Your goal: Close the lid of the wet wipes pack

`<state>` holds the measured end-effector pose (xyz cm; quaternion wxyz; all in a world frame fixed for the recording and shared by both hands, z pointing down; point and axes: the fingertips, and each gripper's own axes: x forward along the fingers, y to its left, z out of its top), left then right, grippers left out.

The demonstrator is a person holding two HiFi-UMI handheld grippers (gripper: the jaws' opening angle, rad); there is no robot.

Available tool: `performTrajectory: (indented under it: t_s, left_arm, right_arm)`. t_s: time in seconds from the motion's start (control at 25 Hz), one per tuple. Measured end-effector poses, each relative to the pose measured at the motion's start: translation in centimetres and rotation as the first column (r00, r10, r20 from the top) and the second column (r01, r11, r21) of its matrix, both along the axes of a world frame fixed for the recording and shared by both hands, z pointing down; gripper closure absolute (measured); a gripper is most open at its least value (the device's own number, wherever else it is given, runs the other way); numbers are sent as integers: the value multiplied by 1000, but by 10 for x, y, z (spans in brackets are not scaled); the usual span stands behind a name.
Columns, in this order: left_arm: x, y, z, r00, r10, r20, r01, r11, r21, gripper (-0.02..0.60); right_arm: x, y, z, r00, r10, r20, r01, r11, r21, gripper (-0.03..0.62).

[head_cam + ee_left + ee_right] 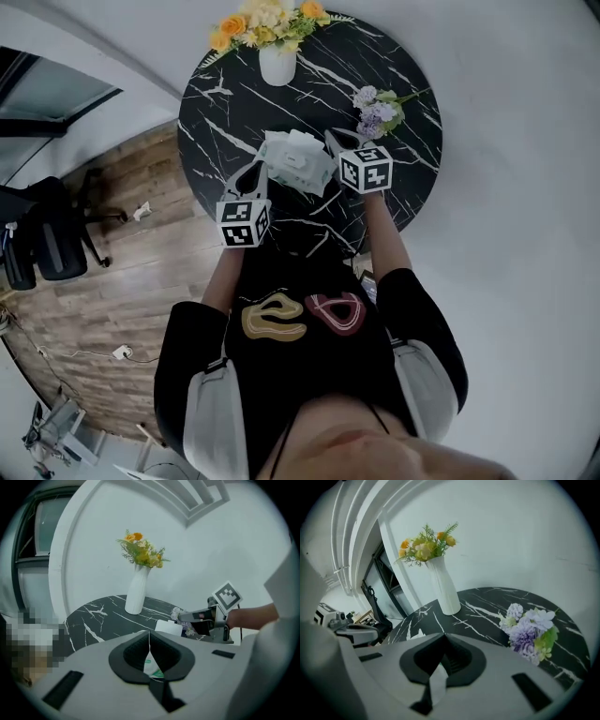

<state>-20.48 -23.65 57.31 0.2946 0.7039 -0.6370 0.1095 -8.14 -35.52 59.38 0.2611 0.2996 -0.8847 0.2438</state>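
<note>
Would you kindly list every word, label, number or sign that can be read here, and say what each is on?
No words or numbers can be read.
Green print on the wet wipes pack: too blurred to read.
Cubes on the left gripper and right gripper: black-and-white square markers, no letters.
The person's shirt: two looping shapes, no letters.

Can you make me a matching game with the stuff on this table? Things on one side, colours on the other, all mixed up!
1 vase
2 loose flowers
3 table
4 wet wipes pack

A black with white veins
B pale, near the table's middle
C purple
D white, holding yellow and orange flowers

Pairs: 1-D, 2-C, 3-A, 4-B.
</note>
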Motion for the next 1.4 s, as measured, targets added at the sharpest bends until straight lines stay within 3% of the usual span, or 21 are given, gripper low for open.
performTrajectory:
  t_s: [0.16,0.36,1.4]
  left_arm:
    - [-6,-6,23,1000,-11,-26,9,998,-67,565]
    - [-3,-13,37,999,32,-6,-32,995,-92,564]
    - [0,-14,65,996,86,-4,-86,985,-148,565]
  right_arm:
    - [-3,1,14,1000,-9,-16,8,997,-82,582]
    - [-7,4,18,1000,22,19,-20,991,-130,582]
    - [-20,45,16,1000,-27,-1,27,993,-119,582]
